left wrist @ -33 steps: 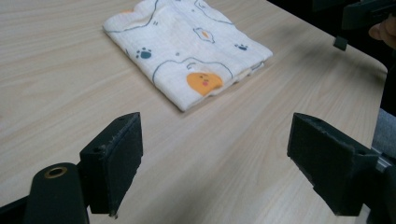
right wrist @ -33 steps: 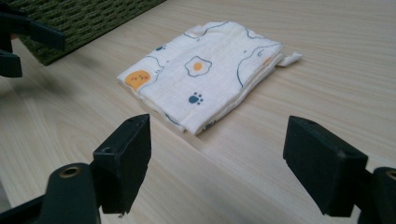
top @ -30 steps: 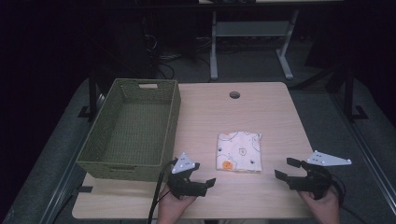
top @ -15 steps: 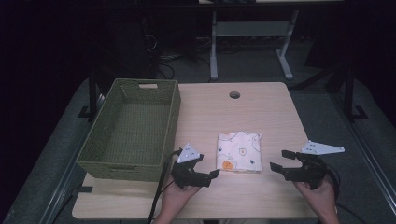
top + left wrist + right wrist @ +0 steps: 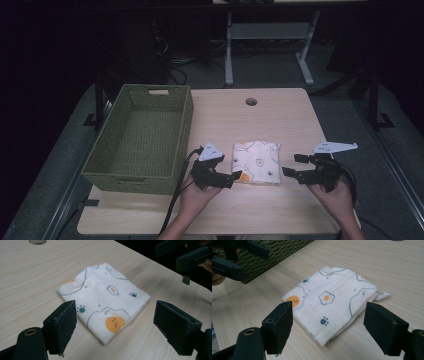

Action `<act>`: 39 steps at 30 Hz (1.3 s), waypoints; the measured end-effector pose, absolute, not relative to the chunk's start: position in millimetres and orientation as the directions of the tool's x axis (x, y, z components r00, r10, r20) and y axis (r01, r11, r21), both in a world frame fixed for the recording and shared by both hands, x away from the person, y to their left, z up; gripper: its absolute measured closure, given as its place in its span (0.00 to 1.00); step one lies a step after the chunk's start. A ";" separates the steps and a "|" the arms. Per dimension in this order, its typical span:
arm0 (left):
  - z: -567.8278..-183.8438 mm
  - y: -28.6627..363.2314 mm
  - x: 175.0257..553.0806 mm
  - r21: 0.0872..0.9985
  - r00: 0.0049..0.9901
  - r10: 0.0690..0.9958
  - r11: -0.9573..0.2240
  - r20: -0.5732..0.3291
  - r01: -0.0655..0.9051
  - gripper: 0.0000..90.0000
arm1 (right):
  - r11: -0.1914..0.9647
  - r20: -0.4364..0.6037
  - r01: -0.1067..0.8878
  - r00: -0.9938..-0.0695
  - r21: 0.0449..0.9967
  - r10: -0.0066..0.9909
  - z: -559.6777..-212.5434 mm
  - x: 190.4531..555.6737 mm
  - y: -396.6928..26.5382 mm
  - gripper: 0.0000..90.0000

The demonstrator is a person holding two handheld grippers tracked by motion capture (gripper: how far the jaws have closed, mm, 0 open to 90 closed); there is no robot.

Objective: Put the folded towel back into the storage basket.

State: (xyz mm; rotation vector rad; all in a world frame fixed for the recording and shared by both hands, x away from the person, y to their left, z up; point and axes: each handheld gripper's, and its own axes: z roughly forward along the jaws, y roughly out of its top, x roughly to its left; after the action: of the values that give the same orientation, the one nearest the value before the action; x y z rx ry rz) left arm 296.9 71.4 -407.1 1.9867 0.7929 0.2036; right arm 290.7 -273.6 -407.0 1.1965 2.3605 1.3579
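A person is sitting at the near edge of a pale wooden table (image 5: 280,107), holding a two-jaw gripper in each hand. The left gripper (image 5: 231,178) and the right gripper (image 5: 292,165) are pointing inward from either side of a folded white cloth (image 5: 256,162) printed with eggs and paw prints, probably so both can take it together. Each gripper's jaws are standing wide apart, gripping nothing; the left tip is hovering just beside the cloth's near left corner, and the right is sitting a little apart. The cloth is lying flat at the table's near middle. Farther left, an empty green woven basket (image 5: 186,131) is waiting, likely as its destination.
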 end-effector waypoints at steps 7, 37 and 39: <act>-404.0 65.0 309.0 0.818 0.773 0.610 -0.346 -0.176 0.460 0.21 | 0.274 0.240 0.568 -0.668 0.776 0.704 -401.6 303.8 -266.1 0.26; -440.0 34.4 360.0 0.685 0.697 0.683 -0.400 -0.220 0.609 0.33 | 0.275 0.299 0.689 -0.590 0.670 0.750 -428.6 359.9 -255.0 0.31; -443.8 32.2 362.3 0.674 0.690 0.690 -0.405 -0.219 0.618 0.34 | 0.279 0.305 0.698 -0.588 0.660 0.749 -430.8 363.1 -252.6 0.33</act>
State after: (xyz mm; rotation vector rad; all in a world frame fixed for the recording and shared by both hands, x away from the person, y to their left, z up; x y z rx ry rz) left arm 362.3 32.2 -443.8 2.1362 0.9979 0.1197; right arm 363.1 -252.6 -430.8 1.3940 2.4594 1.2143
